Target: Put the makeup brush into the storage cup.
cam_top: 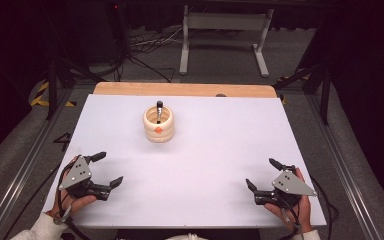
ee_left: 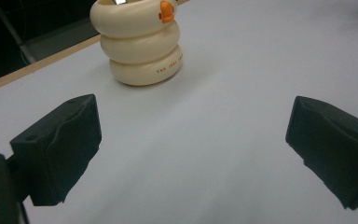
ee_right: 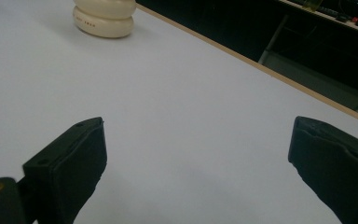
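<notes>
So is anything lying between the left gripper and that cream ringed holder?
Nothing: only bare white tabletop separates left gripper from holder, per high view.

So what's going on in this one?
A person holds a left gripper and a right gripper low over the near corners of a white table. Both have their jaws wide open with nothing between them. Farther back stands a cream ringed holder with a dark-tipped tool upright inside, untouched.

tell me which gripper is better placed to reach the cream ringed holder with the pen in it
Probably the left gripper: the cream holder stands left of the table's middle, nearer it than the right gripper. Both are open and empty.
</notes>
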`<action>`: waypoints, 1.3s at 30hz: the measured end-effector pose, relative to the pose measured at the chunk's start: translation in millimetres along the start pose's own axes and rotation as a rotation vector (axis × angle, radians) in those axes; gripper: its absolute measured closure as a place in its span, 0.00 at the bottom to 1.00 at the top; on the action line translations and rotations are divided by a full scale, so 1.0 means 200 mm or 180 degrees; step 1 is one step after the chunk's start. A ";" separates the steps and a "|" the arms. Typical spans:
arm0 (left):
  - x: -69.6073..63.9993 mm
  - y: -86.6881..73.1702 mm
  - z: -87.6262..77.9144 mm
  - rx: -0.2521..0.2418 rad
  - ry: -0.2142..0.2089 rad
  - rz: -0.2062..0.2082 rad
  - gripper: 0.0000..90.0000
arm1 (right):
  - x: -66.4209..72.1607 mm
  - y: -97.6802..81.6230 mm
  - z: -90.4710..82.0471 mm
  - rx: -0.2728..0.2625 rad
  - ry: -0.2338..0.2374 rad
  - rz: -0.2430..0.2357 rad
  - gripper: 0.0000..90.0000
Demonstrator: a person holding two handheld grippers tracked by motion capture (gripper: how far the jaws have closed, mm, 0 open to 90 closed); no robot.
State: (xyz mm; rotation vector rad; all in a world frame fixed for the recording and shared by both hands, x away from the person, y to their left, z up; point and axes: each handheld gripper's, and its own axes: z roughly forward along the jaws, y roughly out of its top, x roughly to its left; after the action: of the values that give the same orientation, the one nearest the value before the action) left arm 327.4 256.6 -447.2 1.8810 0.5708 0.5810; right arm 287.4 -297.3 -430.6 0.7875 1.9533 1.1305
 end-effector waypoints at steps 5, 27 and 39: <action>-0.01 0.01 0.01 0.0003 -0.0018 0.0010 0.05 | 0.00 0.00 0.00 -0.0013 0.0014 0.0002 0.06; -0.02 0.02 0.02 0.0044 -0.0069 0.0049 0.05 | -0.01 0.00 0.00 -0.0022 0.0013 0.0054 0.05; -0.01 0.01 0.03 0.0057 -0.0059 0.0047 0.05 | -0.01 0.00 0.01 -0.0035 0.0079 0.0071 0.05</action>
State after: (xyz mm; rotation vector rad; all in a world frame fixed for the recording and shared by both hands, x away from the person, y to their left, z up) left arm 329.5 249.7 -447.4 1.9071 0.5519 0.5693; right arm 290.5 -298.1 -431.7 0.7947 1.9616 1.1682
